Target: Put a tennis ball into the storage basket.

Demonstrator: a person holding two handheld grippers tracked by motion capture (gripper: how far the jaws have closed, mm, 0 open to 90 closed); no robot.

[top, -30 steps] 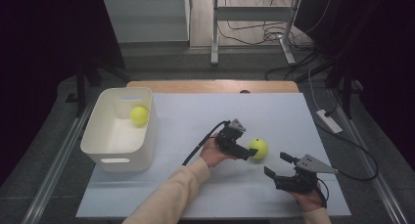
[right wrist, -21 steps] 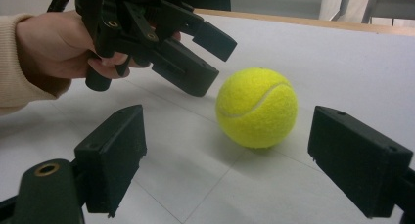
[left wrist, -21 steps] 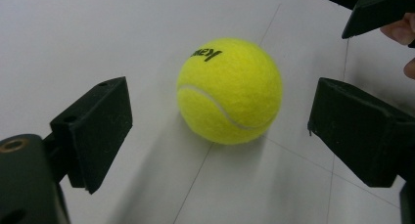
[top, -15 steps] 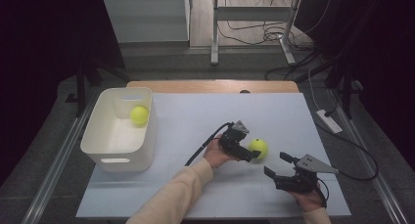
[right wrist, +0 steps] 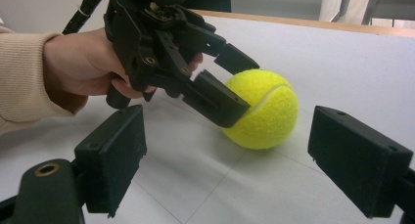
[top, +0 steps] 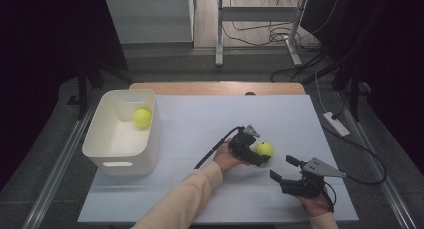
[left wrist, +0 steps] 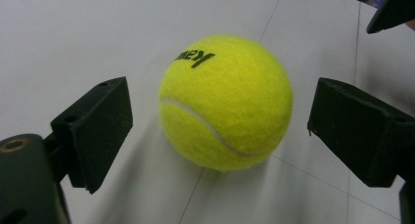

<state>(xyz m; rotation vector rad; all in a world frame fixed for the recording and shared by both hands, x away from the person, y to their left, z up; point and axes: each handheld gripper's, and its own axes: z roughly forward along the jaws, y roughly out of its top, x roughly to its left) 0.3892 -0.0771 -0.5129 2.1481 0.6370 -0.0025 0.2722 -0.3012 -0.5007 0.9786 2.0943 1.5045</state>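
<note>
A yellow tennis ball [top: 264,149] rests on the white table [top: 200,119], right of centre. My left gripper [top: 260,152] reaches in from the left and straddles it. In the left gripper view the ball [left wrist: 225,101] lies between the two black pads [left wrist: 98,131], with a gap on each side. The jaws have just been closing around it and the pads do not press on it. My right gripper [top: 281,167] stands open near the front right, pointing at the ball [right wrist: 264,111], with nothing between its pads [right wrist: 115,155]. A second yellow ball [top: 142,118] lies in the white bin [top: 95,144].
The white bin stands at the table's left side. A wooden strip [top: 215,87] runs along the far edge. A power strip [top: 336,124] and cables lie on the floor to the right. A black cable [top: 212,151] trails from the left gripper.
My left gripper has slid a little to the right and down, further around the ball. The ball and the right gripper have kept their places.
</note>
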